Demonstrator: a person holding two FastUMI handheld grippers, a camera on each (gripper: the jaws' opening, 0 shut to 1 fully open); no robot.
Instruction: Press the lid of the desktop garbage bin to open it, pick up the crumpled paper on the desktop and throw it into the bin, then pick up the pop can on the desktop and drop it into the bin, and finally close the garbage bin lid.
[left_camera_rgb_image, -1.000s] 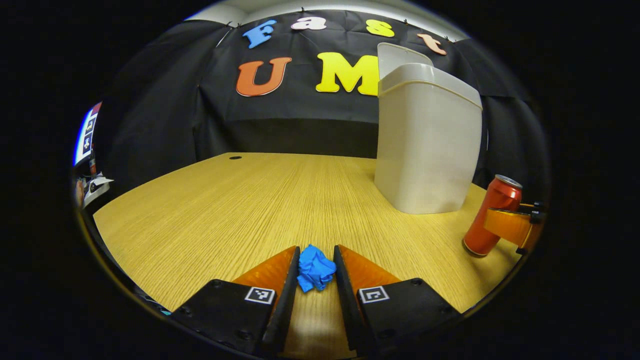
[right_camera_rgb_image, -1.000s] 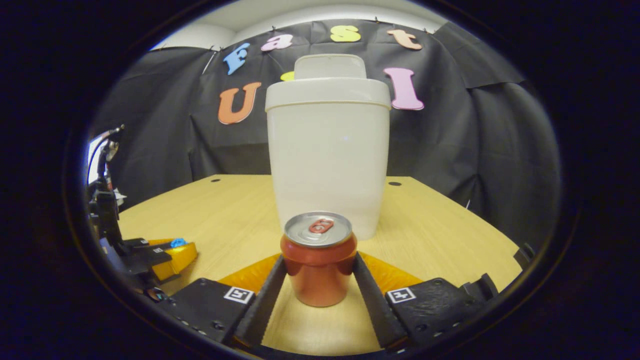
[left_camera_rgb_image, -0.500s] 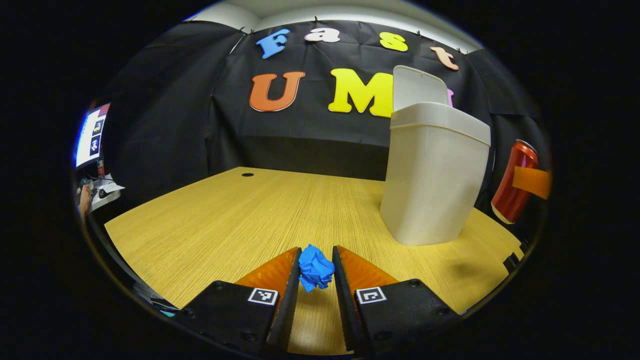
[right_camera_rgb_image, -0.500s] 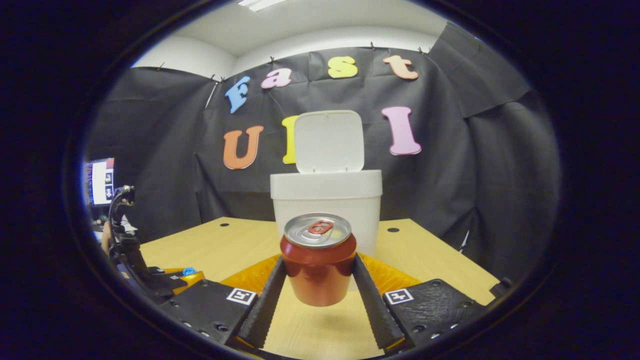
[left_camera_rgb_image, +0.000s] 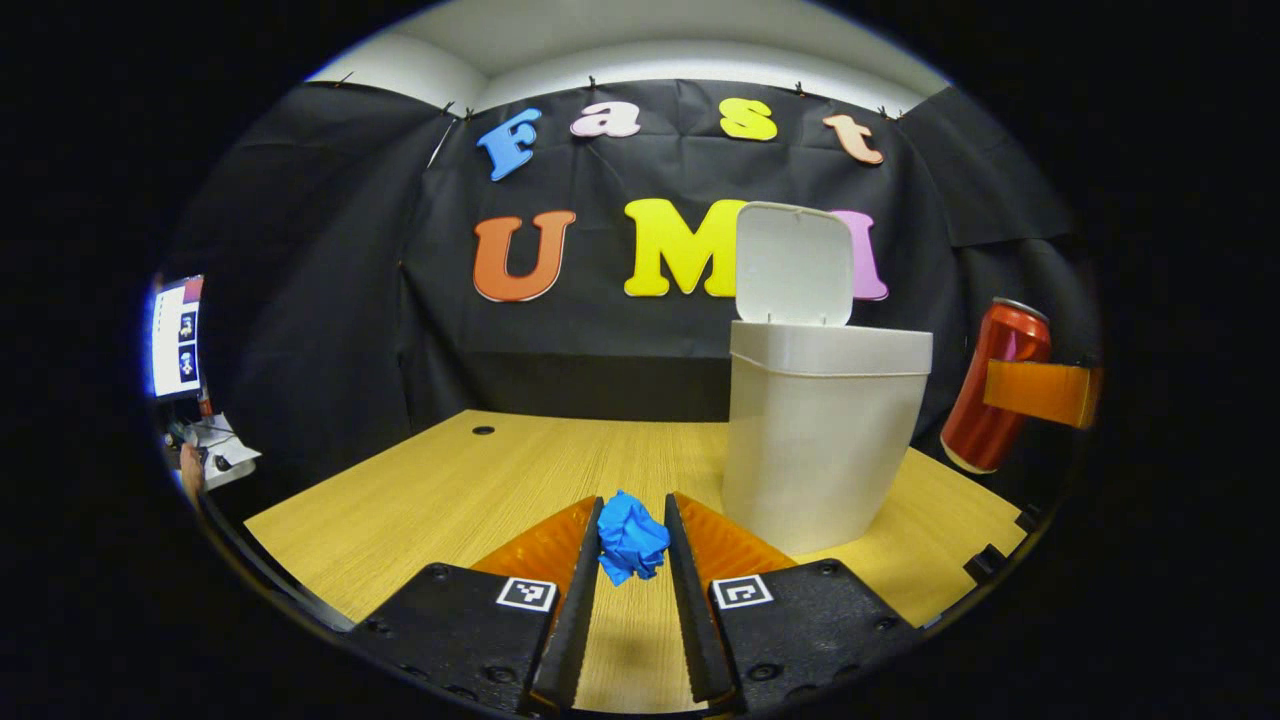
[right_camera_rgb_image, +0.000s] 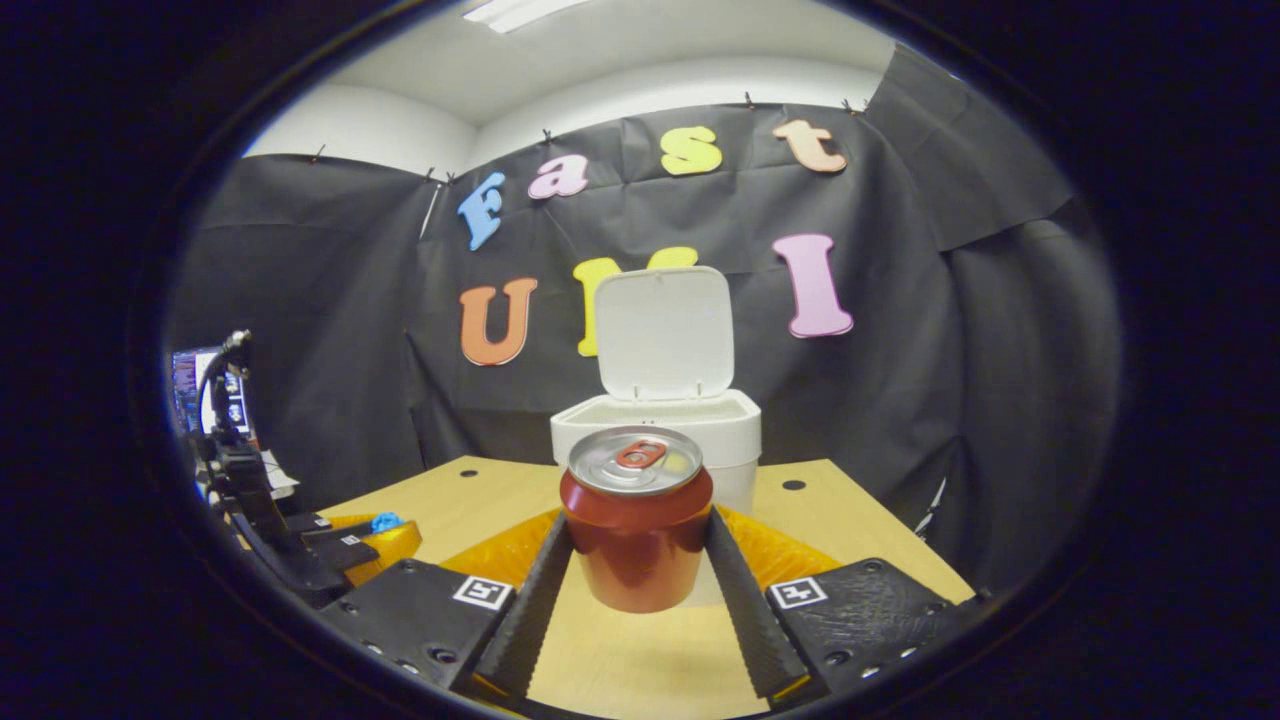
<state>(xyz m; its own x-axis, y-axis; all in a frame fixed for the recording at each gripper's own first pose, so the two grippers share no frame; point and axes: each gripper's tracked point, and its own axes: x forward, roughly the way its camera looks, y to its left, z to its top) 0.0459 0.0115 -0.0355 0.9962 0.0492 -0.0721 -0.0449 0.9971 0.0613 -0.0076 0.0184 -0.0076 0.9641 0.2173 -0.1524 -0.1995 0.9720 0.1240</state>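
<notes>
A blue crumpled paper (left_camera_rgb_image: 631, 539) is pinched between the fingers of my left gripper (left_camera_rgb_image: 632, 535), held above the wooden desk (left_camera_rgb_image: 470, 490). The white bin (left_camera_rgb_image: 822, 430) stands ahead and to the right with its lid (left_camera_rgb_image: 793, 264) flipped up. In the right gripper view, my right gripper (right_camera_rgb_image: 637, 545) is shut on a red pop can (right_camera_rgb_image: 637, 520), lifted off the desk in front of the bin (right_camera_rgb_image: 655, 425), whose opening shows under the raised lid (right_camera_rgb_image: 665, 334). The can (left_camera_rgb_image: 995, 400) also hangs in the air right of the bin in the left gripper view. The left gripper (right_camera_rgb_image: 375, 535) with the blue paper sits low at the left.
Black cloth walls close the booth behind and beside the desk. Small cable holes (right_camera_rgb_image: 792, 485) mark the desk's far corners. A monitor (left_camera_rgb_image: 172, 335) and clutter lie beyond the desk's left edge. Bare desk lies left of the bin.
Both grippers have risen with their loads: the can left the desk and now hangs level with the bin's rim. The paper is higher, and the bin's open top has come into sight.
</notes>
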